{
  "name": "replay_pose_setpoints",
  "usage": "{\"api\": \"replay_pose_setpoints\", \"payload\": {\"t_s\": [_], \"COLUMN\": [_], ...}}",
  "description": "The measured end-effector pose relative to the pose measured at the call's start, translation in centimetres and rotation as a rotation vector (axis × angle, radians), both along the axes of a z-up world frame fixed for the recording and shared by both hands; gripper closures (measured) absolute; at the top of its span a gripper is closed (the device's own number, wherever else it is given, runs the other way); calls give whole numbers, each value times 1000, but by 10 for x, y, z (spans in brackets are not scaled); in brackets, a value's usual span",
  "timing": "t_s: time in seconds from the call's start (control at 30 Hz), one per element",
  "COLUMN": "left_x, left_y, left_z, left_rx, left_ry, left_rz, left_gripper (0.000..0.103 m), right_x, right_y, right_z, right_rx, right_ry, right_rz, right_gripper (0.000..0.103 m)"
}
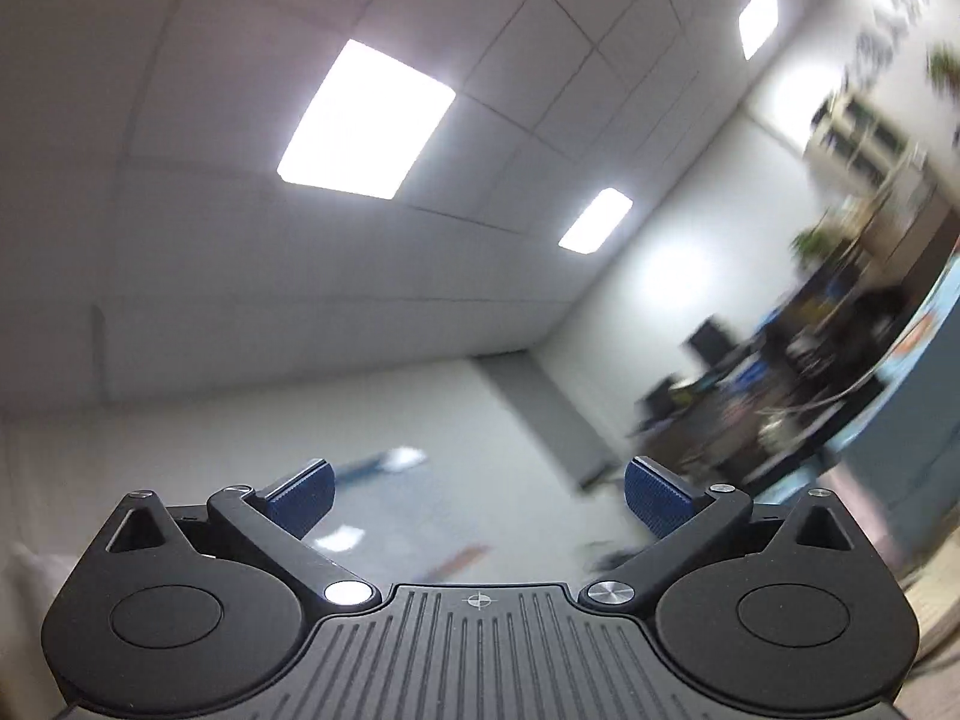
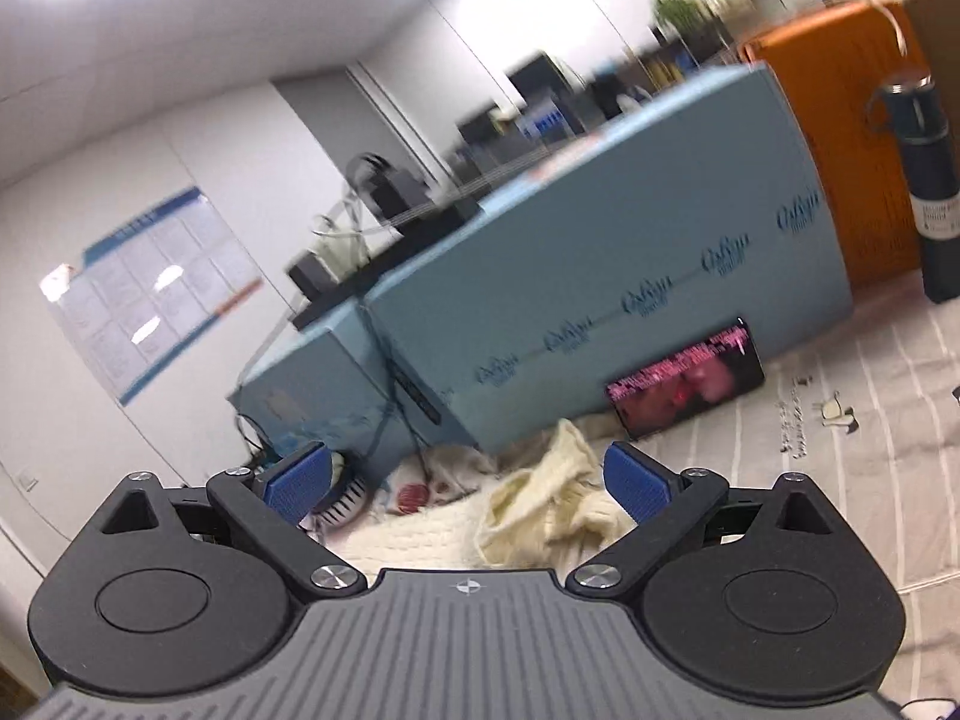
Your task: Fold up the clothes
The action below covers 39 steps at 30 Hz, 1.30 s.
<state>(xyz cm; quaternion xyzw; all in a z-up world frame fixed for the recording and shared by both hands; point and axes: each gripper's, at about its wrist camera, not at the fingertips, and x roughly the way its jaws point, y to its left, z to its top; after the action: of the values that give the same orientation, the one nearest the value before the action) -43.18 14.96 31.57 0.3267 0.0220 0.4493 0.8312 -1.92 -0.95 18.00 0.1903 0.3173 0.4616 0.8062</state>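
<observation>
A cream knitted garment (image 2: pixel 540 498) lies crumpled on the striped sheet (image 2: pixel 840 450), just beyond my right gripper (image 2: pixel 468 480). The right gripper is open with blue pads (image 2: pixel 636 480) wide apart and nothing between them. A patterned white cloth with red spots (image 2: pixel 432 480) lies left of the cream knit. My left gripper (image 1: pixel 477 495) is open too, tilted upward at the wall and ceiling, holding nothing. No clothes show in the left wrist view.
A long light-blue box (image 2: pixel 600 276) stands behind the clothes, with a phone (image 2: pixel 684 378) leaning on it. An orange box (image 2: pixel 840 150) and a dark flask (image 2: pixel 924 180) stand at the right. A wall poster (image 2: pixel 150 276) hangs left. Cluttered desks (image 1: pixel 780 372) are at the right.
</observation>
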Motion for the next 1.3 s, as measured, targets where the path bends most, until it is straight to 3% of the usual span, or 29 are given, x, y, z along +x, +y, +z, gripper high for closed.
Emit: {"api": "replay_pose_setpoints", "payload": {"t_s": [0.07, 0.13, 0.23, 0.33, 0.43, 0.53, 0.63, 0.7, 0.8, 0.9, 0.97, 1.0, 1.03, 1.17, 1.23, 1.3], "left_x": [35, 66, 115, 172, 221, 257, 279, 293, 291, 291, 290, 294, 293, 294, 288, 275], "left_y": [37, 76, 122, 154, 173, 184, 182, 169, 157, 155, 156, 161, 162, 167, 172, 180], "left_z": [-24, -55, -112, -179, -244, -295, -324, -335, -338, -338, -338, -339, -339, -339, -337, -333], "left_rx": [-118, -229, -399, -576, -749, -871, -889, -862, -819, -823, -843, -853, -858, -880, -906, -941], "left_ry": [-15, -84, -165, -156, -105, -62, 44, 205, 259, 257, 247, 244, 241, 228, 190, 112], "left_rz": [-67, -105, -153, -203, -275, -281, -275, -263, -249, -254, -264, -268, -271, -286, -308, -323], "left_gripper": [0, 0, 0, 0, 0, 0, 0, 0, 0, 0, 0, 0, 0, 0, 0, 0], "right_x": [21, 43, 72, 95, 110, 117, 121, 123, 114, 104, 95, 90, 86, 68, 58, 54], "right_y": [13, 32, 65, 87, 98, 108, 115, 123, 142, 164, 177, 183, 187, 203, 218, 229], "right_z": [-9, -28, -75, -126, -164, -189, -198, -202, -196, -195, -191, -188, -184, -164, -157, -163], "right_rx": [-27, -63, -110, -137, -106, -51, 53, 78, 41, 37, 24, 23, 12, 157, 162, 140], "right_ry": [78, 168, 304, 443, 511, 565, 578, 591, 508, 470, 394, 347, 300, 232, 215, 235], "right_rz": [-23, -32, -47, -109, -133, -150, -126, -104, -107, -72, -57, -52, -60, 87, 165, 208], "right_gripper": [3, 3, 3, 3, 3, 1, 0, 0, 0, 0, 21, 47, 55, 59, 43, 41]}}
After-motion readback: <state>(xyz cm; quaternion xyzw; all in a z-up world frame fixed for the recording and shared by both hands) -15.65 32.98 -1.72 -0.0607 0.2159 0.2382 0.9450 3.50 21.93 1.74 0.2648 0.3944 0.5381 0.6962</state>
